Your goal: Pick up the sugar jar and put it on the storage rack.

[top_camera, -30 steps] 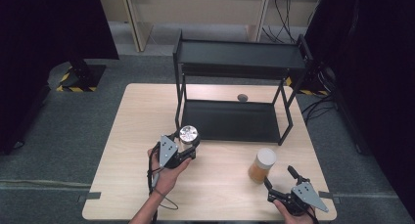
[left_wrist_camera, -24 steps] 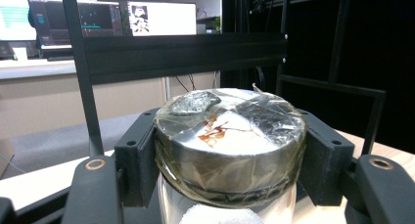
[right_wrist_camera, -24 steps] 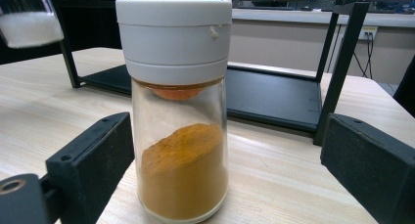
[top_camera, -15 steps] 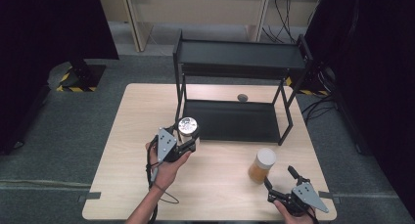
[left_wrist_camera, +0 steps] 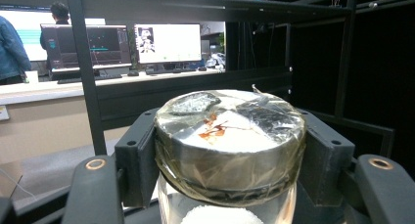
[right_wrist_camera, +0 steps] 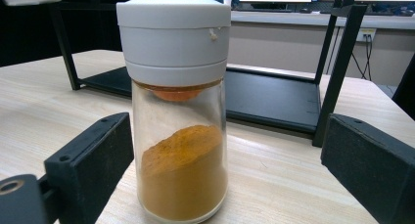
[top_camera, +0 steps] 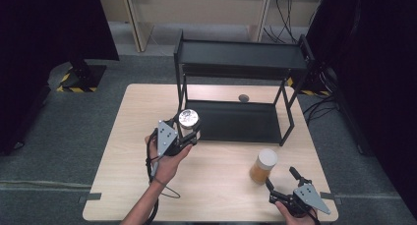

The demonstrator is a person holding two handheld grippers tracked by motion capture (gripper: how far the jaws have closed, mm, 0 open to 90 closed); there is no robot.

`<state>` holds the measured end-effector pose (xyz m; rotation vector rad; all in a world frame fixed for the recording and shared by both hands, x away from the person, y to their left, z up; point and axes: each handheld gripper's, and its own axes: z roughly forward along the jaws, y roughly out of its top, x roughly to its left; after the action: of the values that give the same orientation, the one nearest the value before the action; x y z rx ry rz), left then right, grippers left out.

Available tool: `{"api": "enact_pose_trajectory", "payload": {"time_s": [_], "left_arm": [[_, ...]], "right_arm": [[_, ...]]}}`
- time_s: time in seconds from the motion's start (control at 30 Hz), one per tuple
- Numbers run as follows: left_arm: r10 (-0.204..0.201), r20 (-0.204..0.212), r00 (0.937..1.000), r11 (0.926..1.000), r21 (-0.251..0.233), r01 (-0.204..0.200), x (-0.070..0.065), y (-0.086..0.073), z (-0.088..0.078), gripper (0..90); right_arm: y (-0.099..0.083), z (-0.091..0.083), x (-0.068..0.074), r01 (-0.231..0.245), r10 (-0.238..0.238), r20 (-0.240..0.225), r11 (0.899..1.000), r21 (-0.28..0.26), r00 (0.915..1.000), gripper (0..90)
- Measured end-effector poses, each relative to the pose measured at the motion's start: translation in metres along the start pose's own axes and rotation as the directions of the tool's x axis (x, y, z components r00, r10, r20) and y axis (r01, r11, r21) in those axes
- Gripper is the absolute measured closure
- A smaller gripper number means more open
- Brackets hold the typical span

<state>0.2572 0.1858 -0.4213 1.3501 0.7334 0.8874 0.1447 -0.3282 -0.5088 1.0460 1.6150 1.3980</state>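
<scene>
My left gripper (top_camera: 189,134) is shut on a glass jar (top_camera: 188,120) with a foil-wrapped lid, held up above the table by the front left post of the black two-level rack (top_camera: 241,63). In the left gripper view the jar (left_wrist_camera: 230,141) sits between the pads (left_wrist_camera: 137,160), with white powder inside. A glass shaker of orange powder (top_camera: 263,166) with a white cap stands on the table at the right. My right gripper (top_camera: 281,178) lies just in front of it, open. In the right gripper view the shaker (right_wrist_camera: 177,111) stands between and beyond the spread jaws, which are apart from it.
The rack's lower shelf (top_camera: 241,122) rests on the light wooden table (top_camera: 123,131). A small dark round object (top_camera: 243,98) lies on the table behind that shelf. Cables trail from both grippers. Grey carpet and dark curtains surround the table.
My left gripper has risen with the foil-lidded jar and shifted slightly toward the rack. The right gripper and the orange shaker have stayed still.
</scene>
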Motion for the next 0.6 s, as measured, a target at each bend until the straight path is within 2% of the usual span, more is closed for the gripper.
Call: {"api": "enact_pose_trajectory", "payload": {"time_s": [0.6], "left_arm": [[0.023,-0.011,0.9997,0.9988,-0.043,-0.023,0.000,0.025,0.014,34.6]], "right_arm": [[0.000,0.000,0.000,-0.006,0.006,0.001,1.000,-0.002,1.0000,5.4]]}}
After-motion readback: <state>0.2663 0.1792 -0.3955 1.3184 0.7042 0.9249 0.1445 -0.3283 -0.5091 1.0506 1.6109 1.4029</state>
